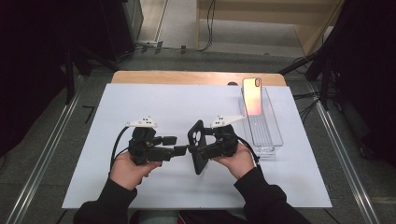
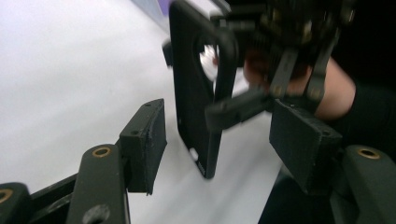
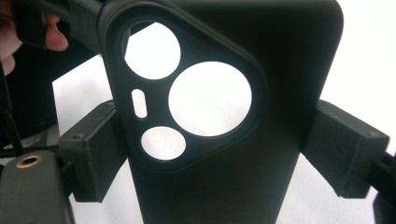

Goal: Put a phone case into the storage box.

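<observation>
Seen from above, a white sheet (image 1: 140,100) covers a wooden table (image 1: 187,77), with a person's two hands entering from 6 o'clock. The right gripper (image 1: 198,150), just right of the sheet's centre, clamps a black phone case (image 1: 196,145) across its width; the case stands on edge, tilted, its camera cut-out toward 12 o'clock. In the right gripper view both pads press the case's (image 3: 224,154) two long edges, and the triangular lens opening with its round holes faces the camera. The left gripper (image 1: 180,144), at 9 o'clock of the case, points at it with its jaws parted; in the left gripper view the case (image 2: 196,93) hangs just beyond the two pads, neither pressing on it. At 2 o'clock a clear plastic tray (image 1: 271,135) holds an upright phone (image 1: 252,95) with a pink-gold back.
</observation>
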